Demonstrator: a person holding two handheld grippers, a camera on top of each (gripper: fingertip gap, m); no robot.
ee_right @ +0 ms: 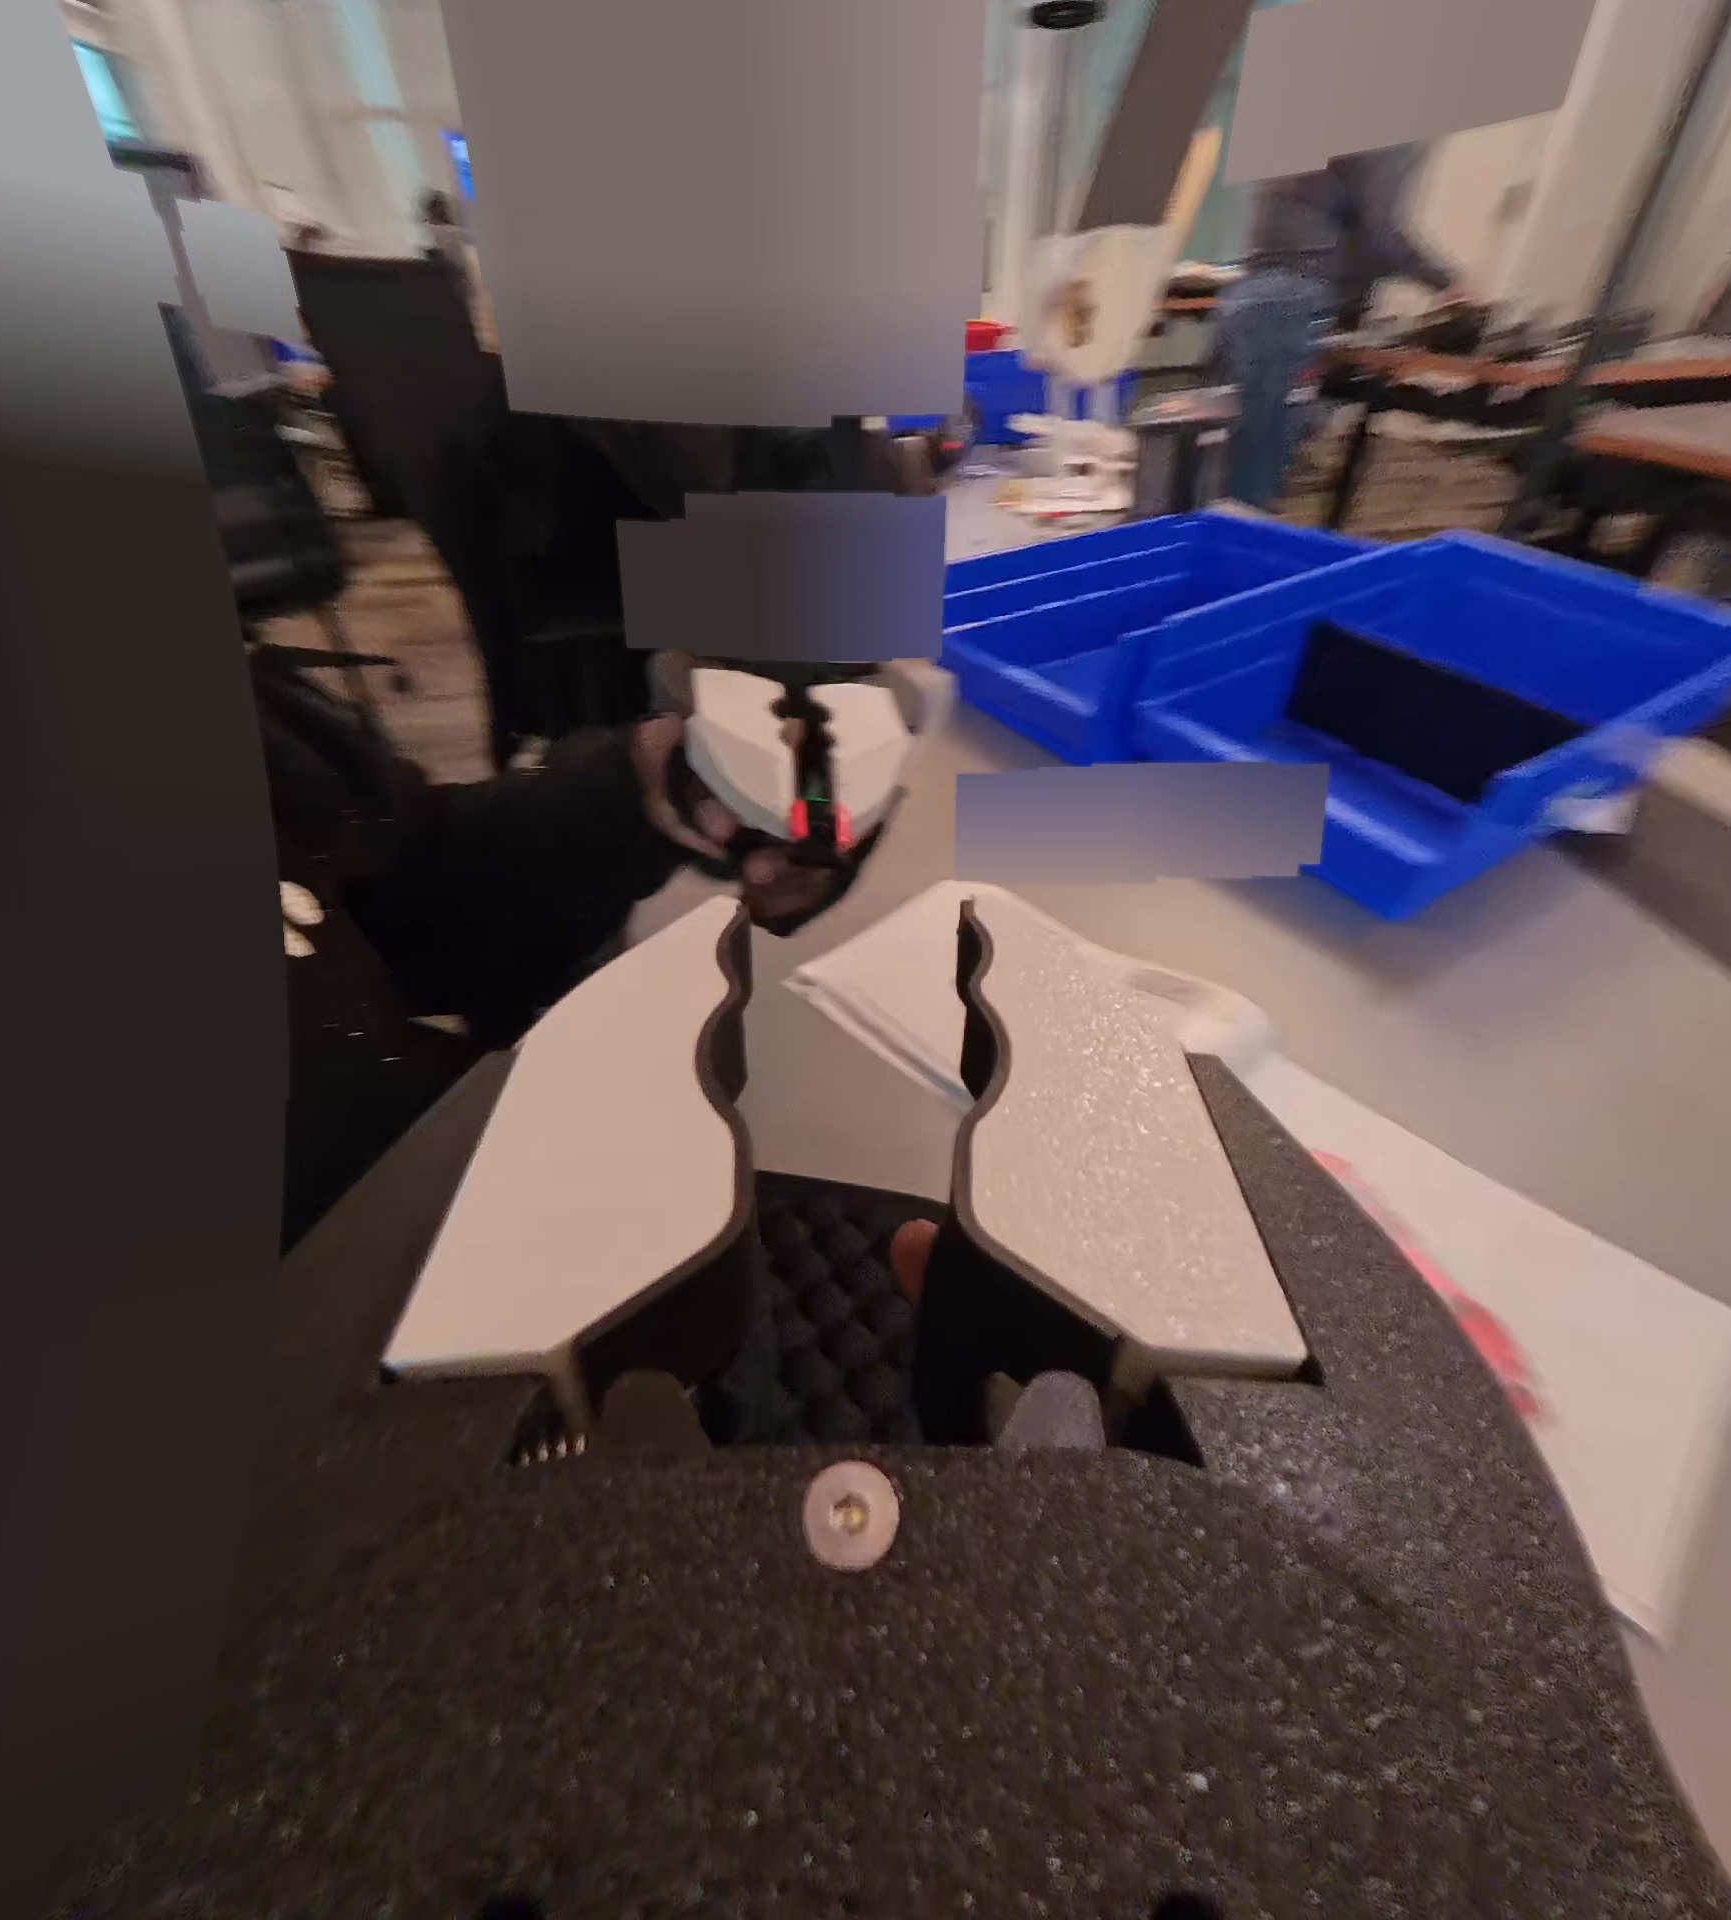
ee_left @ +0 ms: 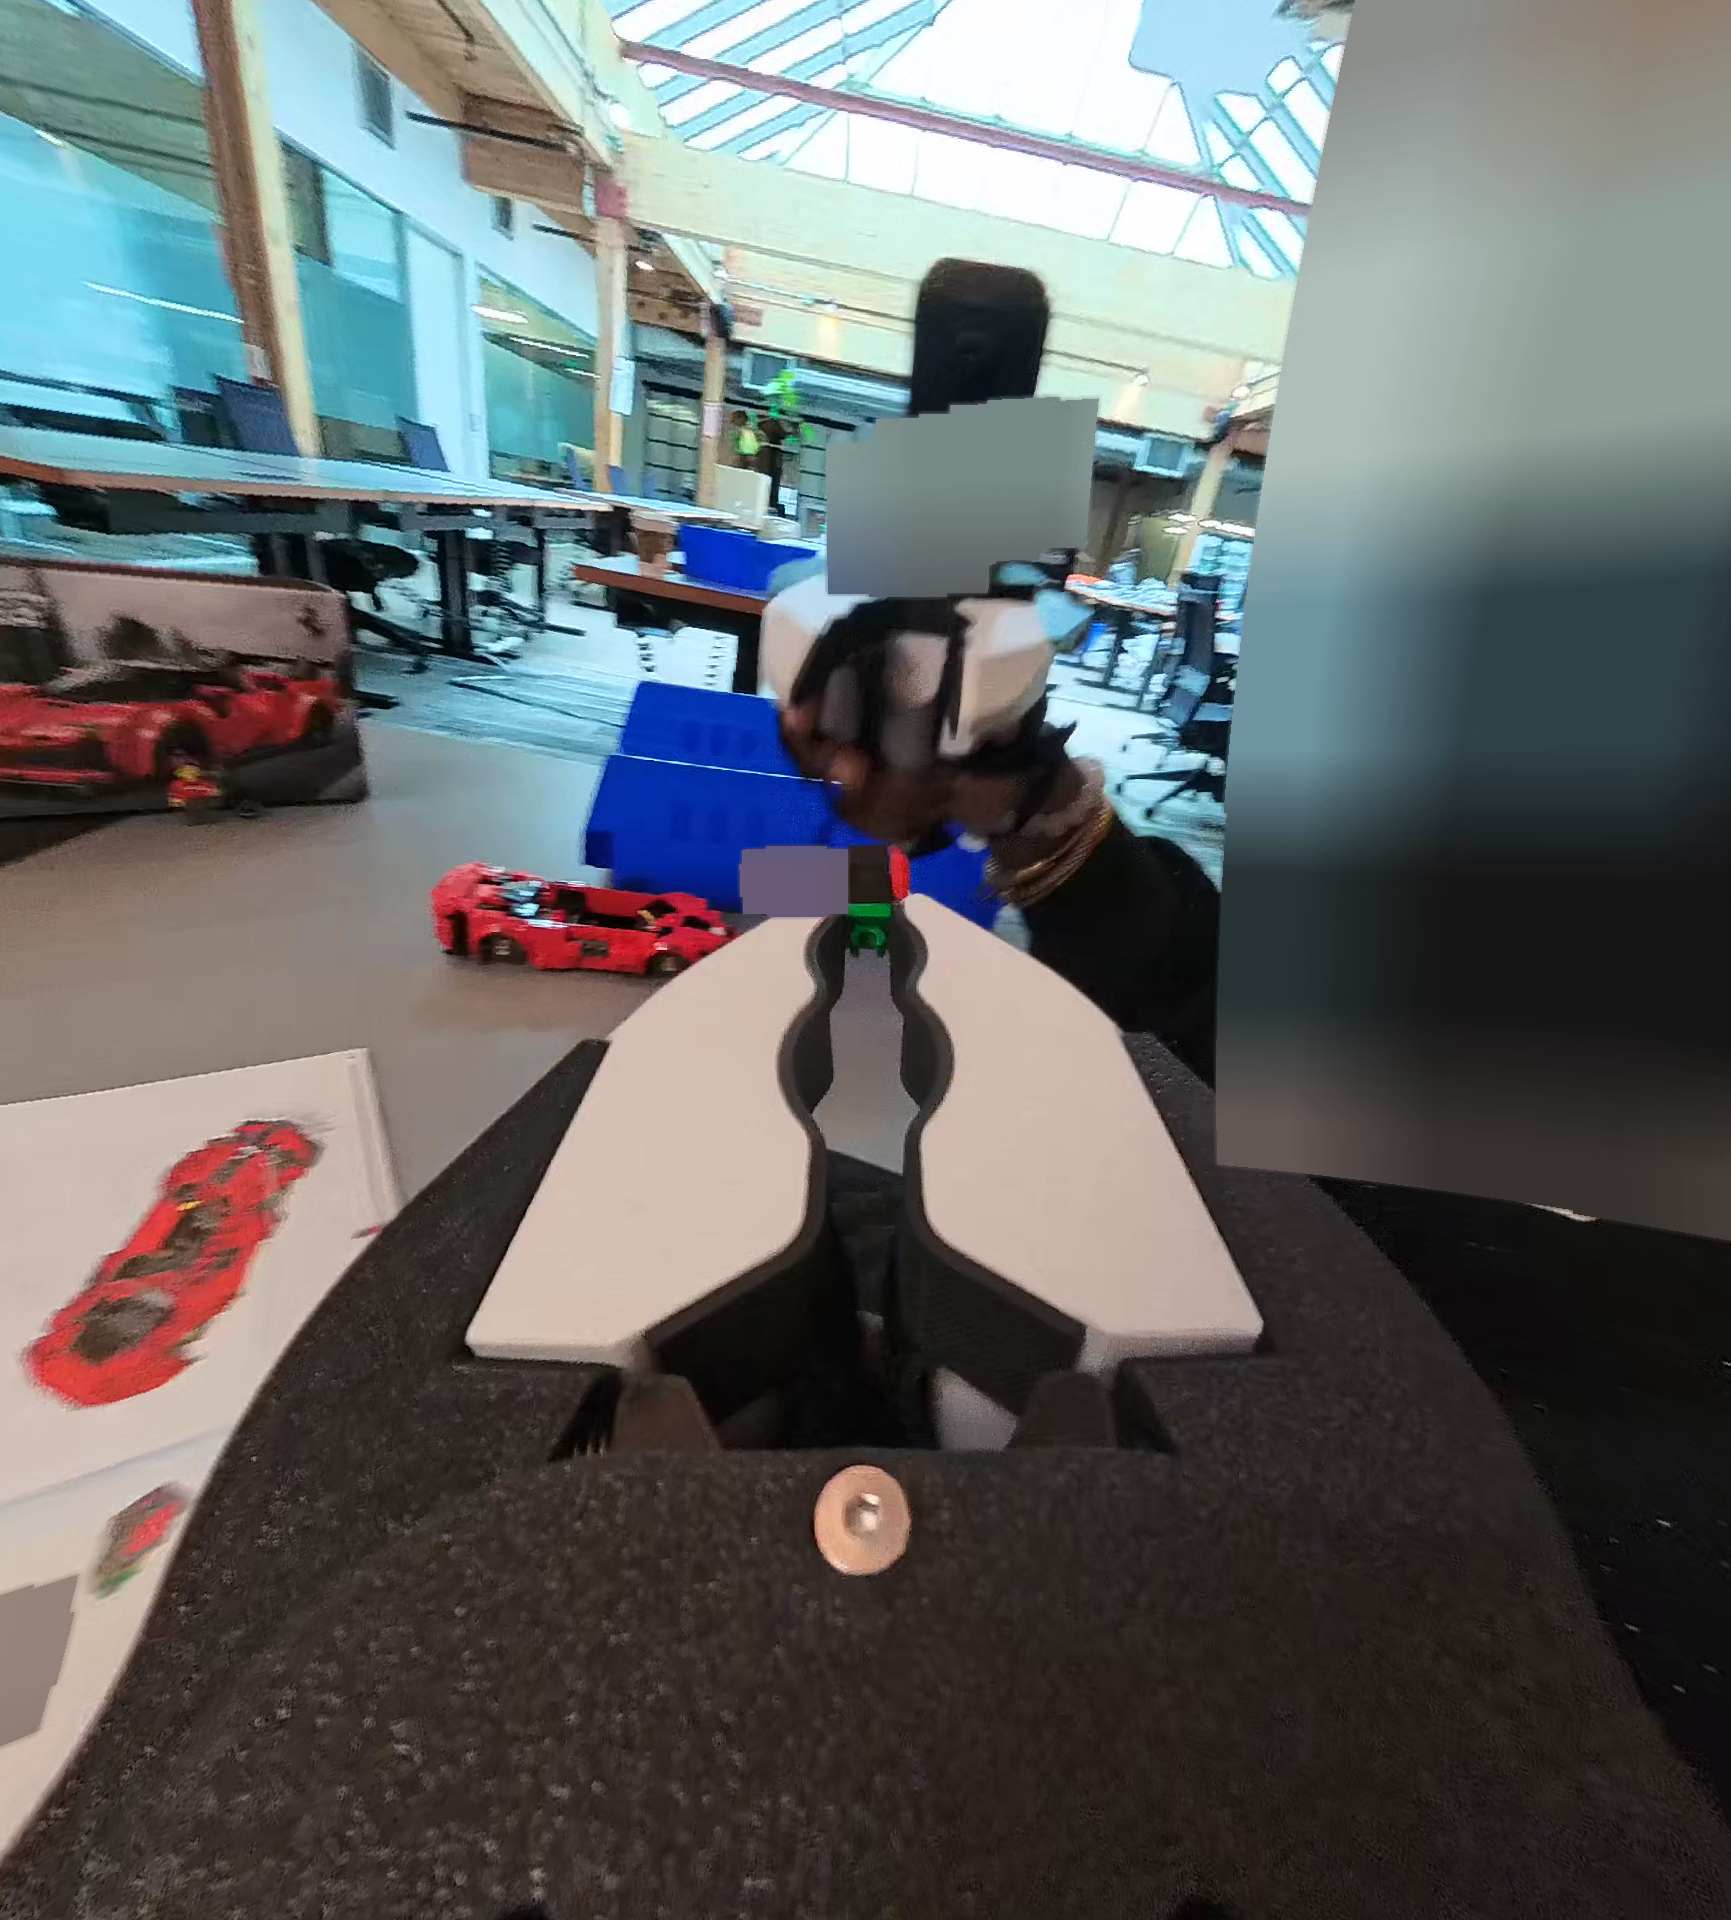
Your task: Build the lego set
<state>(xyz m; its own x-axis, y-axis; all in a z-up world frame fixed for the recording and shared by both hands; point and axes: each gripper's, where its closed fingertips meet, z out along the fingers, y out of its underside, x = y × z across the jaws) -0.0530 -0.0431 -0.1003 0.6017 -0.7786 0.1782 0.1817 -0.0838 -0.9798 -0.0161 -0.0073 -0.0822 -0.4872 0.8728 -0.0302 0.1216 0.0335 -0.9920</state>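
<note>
**Small Lego piece pinched in the left gripper**

The left gripper [ee_left: 866, 925] is clenched on a small green, black and red Lego piece [ee_left: 871, 902], held above the table [ee_left: 217, 935]. The right gripper [ee_right: 850, 914] stands released, holding nothing. On the table sit a part-built red Lego car [ee_left: 575, 920], blue bins [ee_right: 1360, 665], a set box [ee_left: 128, 686] picturing a red car, and an instruction booklet [ee_left: 144, 1278].

Open-plan office — rows of desks [ee_left: 321, 488], skylit roof [ee_left: 944, 114].
</note>
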